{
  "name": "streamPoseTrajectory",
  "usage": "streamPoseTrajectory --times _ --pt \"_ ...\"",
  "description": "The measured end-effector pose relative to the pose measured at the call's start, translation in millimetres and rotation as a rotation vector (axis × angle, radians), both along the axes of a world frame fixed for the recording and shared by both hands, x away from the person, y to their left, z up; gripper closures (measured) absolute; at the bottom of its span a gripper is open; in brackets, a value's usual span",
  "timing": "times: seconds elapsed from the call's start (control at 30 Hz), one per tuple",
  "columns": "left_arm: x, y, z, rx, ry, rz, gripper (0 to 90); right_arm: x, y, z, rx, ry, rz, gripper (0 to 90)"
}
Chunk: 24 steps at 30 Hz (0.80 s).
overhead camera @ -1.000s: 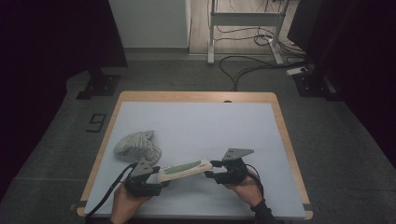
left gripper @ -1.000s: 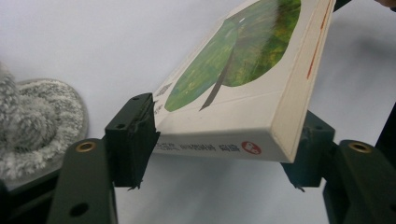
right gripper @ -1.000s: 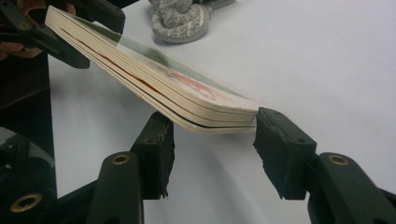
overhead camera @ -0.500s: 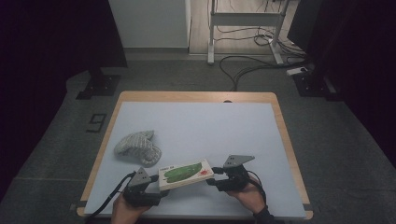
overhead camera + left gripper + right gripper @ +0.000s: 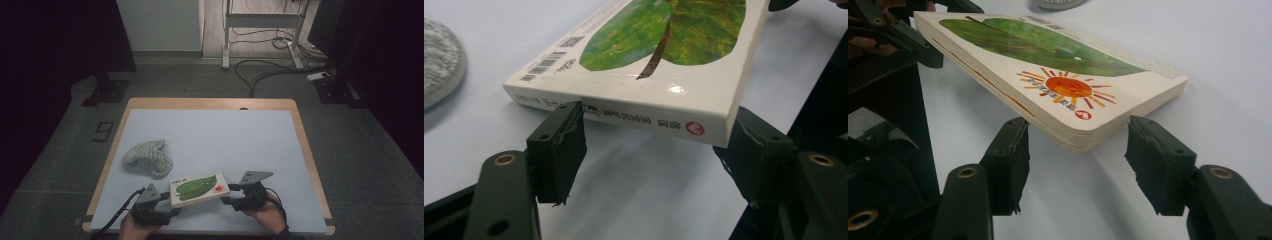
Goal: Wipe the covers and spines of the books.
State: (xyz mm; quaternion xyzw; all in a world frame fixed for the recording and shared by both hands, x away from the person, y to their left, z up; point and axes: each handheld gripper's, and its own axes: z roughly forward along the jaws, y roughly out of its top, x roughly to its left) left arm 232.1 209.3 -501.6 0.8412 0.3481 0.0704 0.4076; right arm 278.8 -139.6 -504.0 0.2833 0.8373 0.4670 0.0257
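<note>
Book (image 5: pixel 198 188) at lower centre of high view, btw my left gripper (image 5: pixel 172 210) & right gripper (image 5: pixel 227 196), both jaws wide at its ends; stiff, glossy, prob. slippery, so I grip short edges.

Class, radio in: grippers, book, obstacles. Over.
Left gripper open at the board book's spine end. Right gripper open around its page-edge corner. Book raised off the table. Grey knitted cloth lies apart, upper left.

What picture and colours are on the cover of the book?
A large green leaf on white, with a red-orange sun; the book shows best in the right gripper view.
</note>
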Motion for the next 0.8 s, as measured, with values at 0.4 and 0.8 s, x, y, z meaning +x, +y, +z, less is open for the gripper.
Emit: streamPoseTrajectory --times 0.4,0.8 --pt "-0.8 -1.2 -5.2 0.025 0.012 -0.032 27.2 -3.4 0.5 -7.1 -0.026 0.014 0.008 40.7" --pt "17.3 -4.6 -15.5 0.069 0.027 -0.008 27.7 4.3 5.8 -17.0 -0.054 0.006 -0.010 40.3"
